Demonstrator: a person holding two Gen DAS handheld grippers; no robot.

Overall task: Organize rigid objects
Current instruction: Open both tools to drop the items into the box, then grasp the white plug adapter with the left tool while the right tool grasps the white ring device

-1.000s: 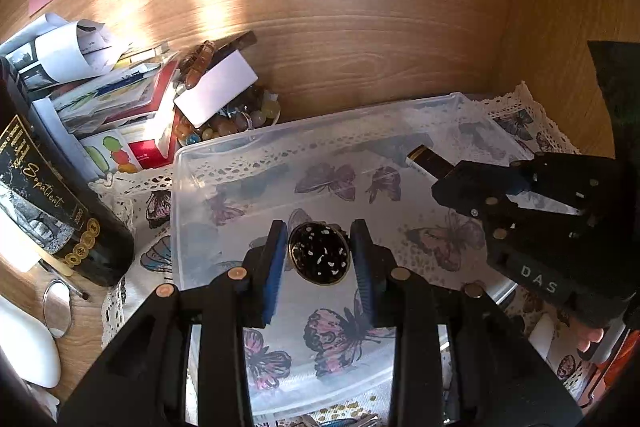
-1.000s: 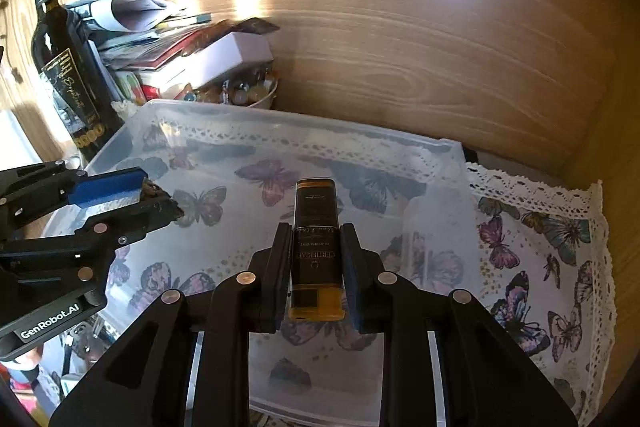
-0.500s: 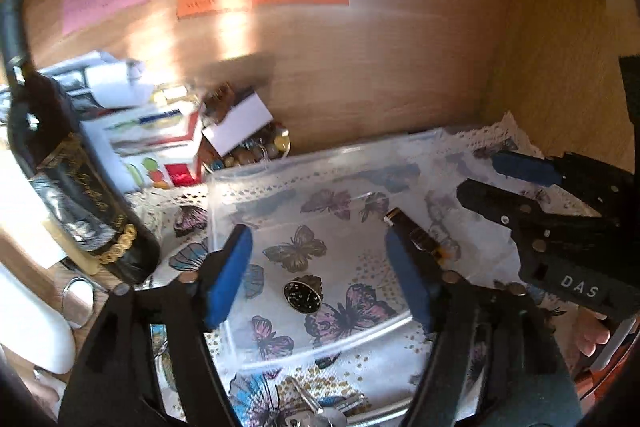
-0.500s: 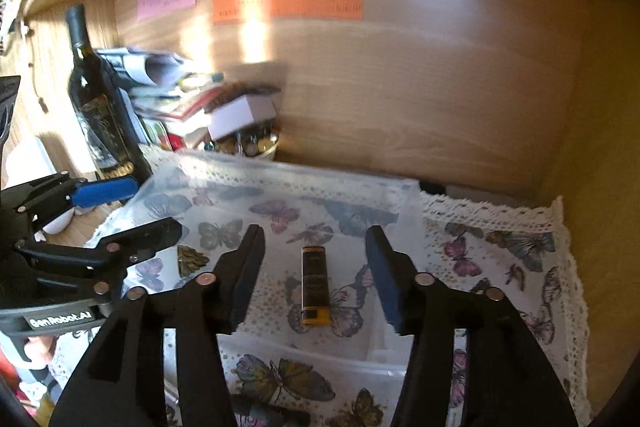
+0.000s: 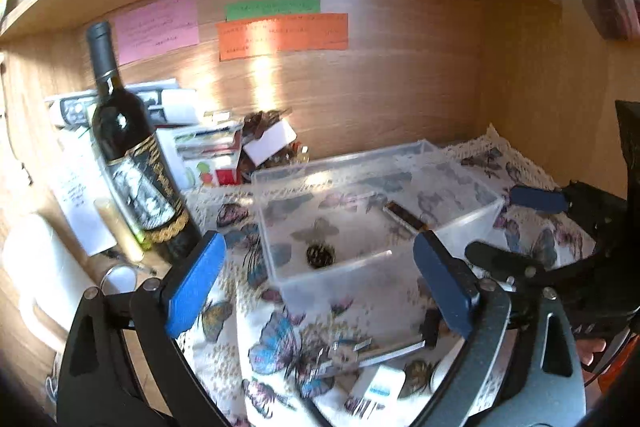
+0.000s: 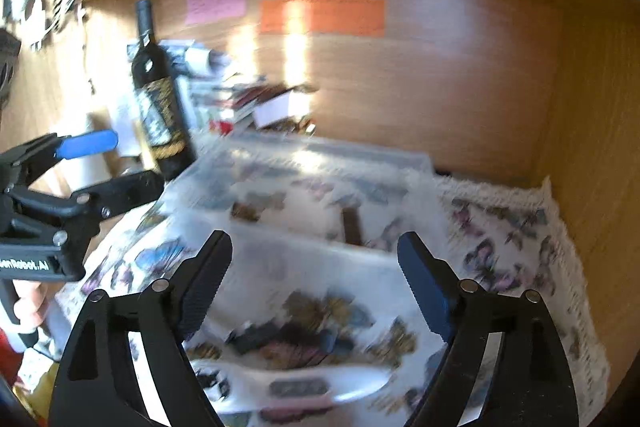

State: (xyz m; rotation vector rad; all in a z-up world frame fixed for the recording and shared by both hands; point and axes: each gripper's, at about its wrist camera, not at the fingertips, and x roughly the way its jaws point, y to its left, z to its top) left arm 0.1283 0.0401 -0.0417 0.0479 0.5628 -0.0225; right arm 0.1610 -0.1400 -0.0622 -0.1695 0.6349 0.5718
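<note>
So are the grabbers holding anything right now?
No. The left gripper and right gripper are both open and empty; the round brooch and lighter lie in the clear box.

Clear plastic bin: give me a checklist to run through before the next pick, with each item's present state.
1. Left claw open, nothing between its pads: ok.
2. Right claw open and empty: ok.
3. Round dark piece lying inside the clear plastic bin: ok.
4. Slim dark bar inside the bin: ok.
5. Both claws outside the bin's walls: ok.
6. Next item among the clutter in front of the bin identified: cannot tell, blurred.
</note>
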